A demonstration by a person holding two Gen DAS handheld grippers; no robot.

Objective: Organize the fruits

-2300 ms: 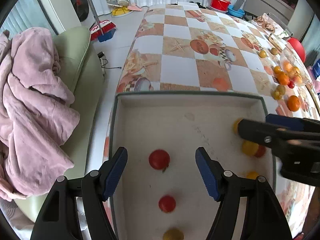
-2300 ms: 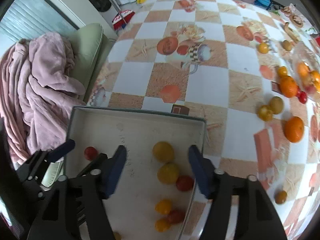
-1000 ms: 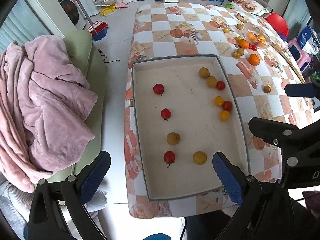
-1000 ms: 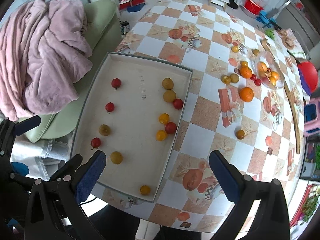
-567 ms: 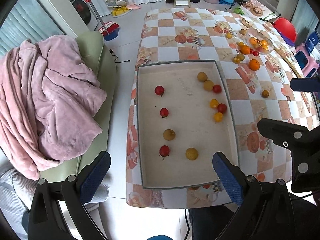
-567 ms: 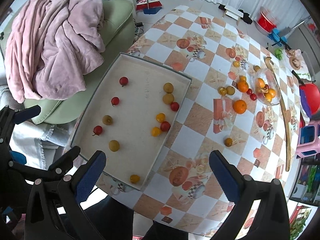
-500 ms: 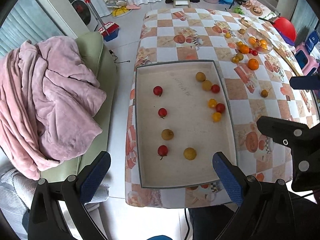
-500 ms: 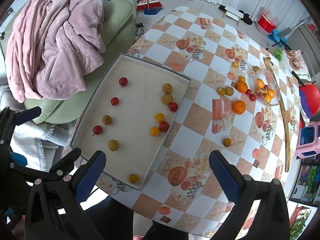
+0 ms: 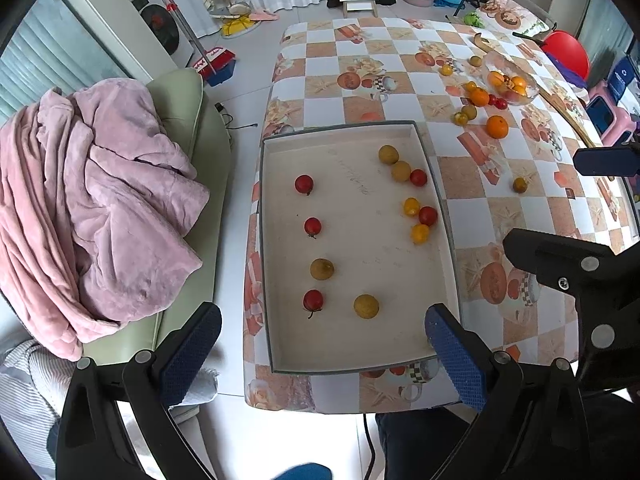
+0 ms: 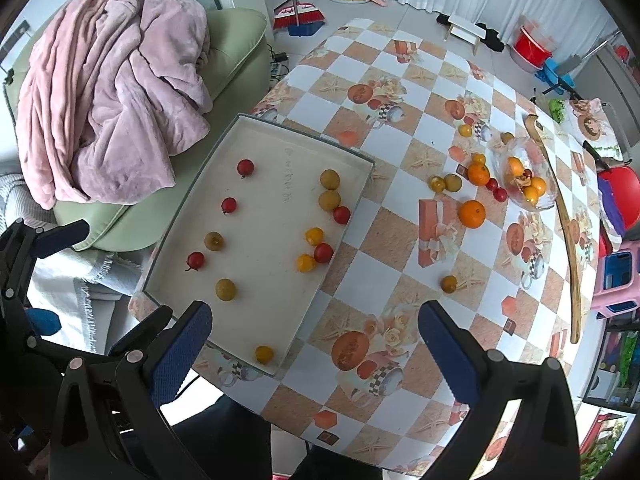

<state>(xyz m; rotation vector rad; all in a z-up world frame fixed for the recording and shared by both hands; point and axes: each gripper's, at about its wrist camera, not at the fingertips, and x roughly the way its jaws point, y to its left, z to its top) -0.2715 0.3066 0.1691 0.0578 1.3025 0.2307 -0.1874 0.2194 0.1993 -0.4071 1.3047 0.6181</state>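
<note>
A shallow white tray [image 9: 276, 356] [image 10: 352, 216] lies on the near left end of the checkered table. It holds several small fruits: red cherry tomatoes [image 9: 304, 183], yellow ones [image 9: 411, 206] and brownish round ones [image 9: 322, 269]. More fruit lies loose on the table, among it an orange [image 9: 497, 126] [image 10: 472, 213] and a small brown fruit [image 10: 449, 283]. A glass bowl [image 10: 550, 196] holds more fruit. My left gripper [image 9: 320, 344] and right gripper [image 10: 316, 340] are both wide open and empty, high above the table's near end.
A green sofa [image 9: 180, 128] with a pink blanket [image 9: 88, 200] stands left of the table. A long wooden stick [image 10: 568, 232] lies along the table's right side. A red stool [image 9: 568, 48] and a pink stool [image 10: 616, 280] stand at the right.
Both grippers have risen from inside the tray to high above the table and opened wider. In the last half second they barely moved. The fruit stays in place.
</note>
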